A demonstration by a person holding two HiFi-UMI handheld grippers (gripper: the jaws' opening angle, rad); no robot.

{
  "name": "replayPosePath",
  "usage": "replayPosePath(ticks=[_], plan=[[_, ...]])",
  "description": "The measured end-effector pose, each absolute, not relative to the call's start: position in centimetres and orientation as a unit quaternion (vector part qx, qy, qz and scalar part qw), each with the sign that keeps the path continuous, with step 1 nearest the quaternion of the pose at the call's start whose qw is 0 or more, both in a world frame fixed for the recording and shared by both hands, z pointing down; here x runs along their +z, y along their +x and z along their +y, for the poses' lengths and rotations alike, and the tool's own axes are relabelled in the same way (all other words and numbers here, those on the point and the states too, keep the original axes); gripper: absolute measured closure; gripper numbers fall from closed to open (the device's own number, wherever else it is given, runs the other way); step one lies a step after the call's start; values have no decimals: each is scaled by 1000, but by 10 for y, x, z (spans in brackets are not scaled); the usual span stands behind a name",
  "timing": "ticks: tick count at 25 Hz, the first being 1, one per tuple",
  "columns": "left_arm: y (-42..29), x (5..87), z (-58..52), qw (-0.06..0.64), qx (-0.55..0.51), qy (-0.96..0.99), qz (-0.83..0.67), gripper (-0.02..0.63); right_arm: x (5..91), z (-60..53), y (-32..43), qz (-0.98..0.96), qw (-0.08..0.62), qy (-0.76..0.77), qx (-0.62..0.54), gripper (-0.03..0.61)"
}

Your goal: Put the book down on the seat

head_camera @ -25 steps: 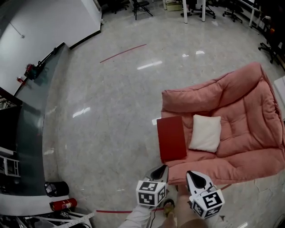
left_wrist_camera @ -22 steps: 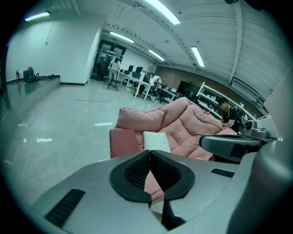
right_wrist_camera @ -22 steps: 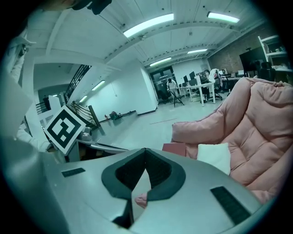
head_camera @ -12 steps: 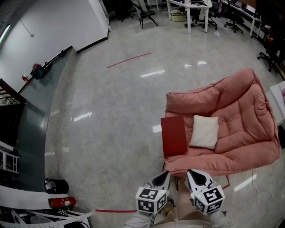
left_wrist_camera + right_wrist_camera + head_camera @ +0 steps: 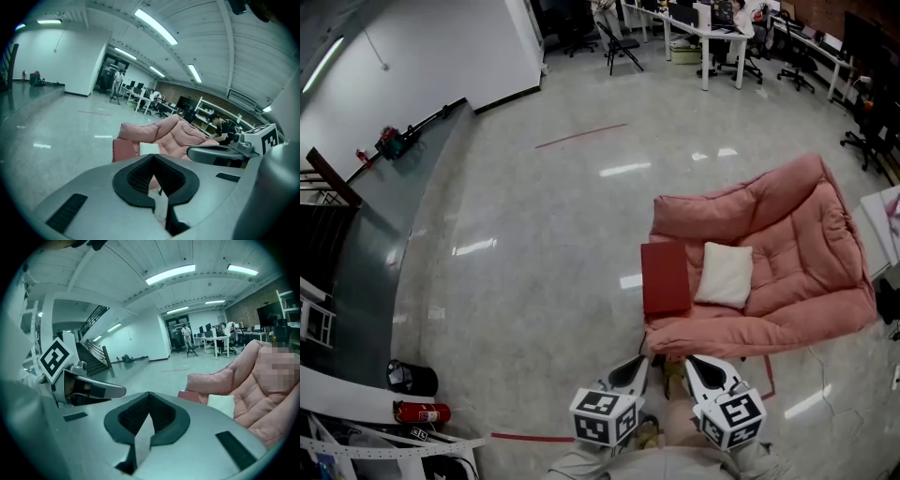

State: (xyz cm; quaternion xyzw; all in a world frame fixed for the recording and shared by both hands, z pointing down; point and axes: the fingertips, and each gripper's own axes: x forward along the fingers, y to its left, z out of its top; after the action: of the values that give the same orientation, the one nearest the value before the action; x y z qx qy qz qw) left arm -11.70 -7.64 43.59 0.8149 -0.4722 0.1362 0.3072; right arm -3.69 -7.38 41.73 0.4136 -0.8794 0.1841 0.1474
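Note:
A red book [image 5: 666,277] lies flat on the left end of the pink cushioned seat [image 5: 797,253], beside a white pillow [image 5: 726,275]. Both grippers hover low in the head view, short of the seat's front edge and apart from the book. My left gripper [image 5: 639,361] is shut with nothing in it. My right gripper [image 5: 692,361] is shut and empty too. The left gripper view looks over its closed jaws [image 5: 153,161] at the book [image 5: 123,149] and pillow [image 5: 149,148]. In the right gripper view, the book [image 5: 187,394] and pillow [image 5: 221,404] lie beyond the gripper [image 5: 149,399].
Polished grey floor surrounds the seat. A dark raised platform [image 5: 356,234] runs along the left, with a black bucket [image 5: 412,378] and a red fire extinguisher [image 5: 420,412] near its lower end. Desks and office chairs [image 5: 712,28] stand at the back. Red tape [image 5: 581,136] marks the floor.
Both grippers and the head view have drawn back from the seat, which now looks smaller and farther. The book stays lying where it was.

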Motion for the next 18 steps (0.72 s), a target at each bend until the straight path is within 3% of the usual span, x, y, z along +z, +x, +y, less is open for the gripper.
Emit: replayPosePath(ticks=[18], plan=[[-124,417,-32,298,126,819,-474,607,391,-28,-45,-892,126,408,152,578]])
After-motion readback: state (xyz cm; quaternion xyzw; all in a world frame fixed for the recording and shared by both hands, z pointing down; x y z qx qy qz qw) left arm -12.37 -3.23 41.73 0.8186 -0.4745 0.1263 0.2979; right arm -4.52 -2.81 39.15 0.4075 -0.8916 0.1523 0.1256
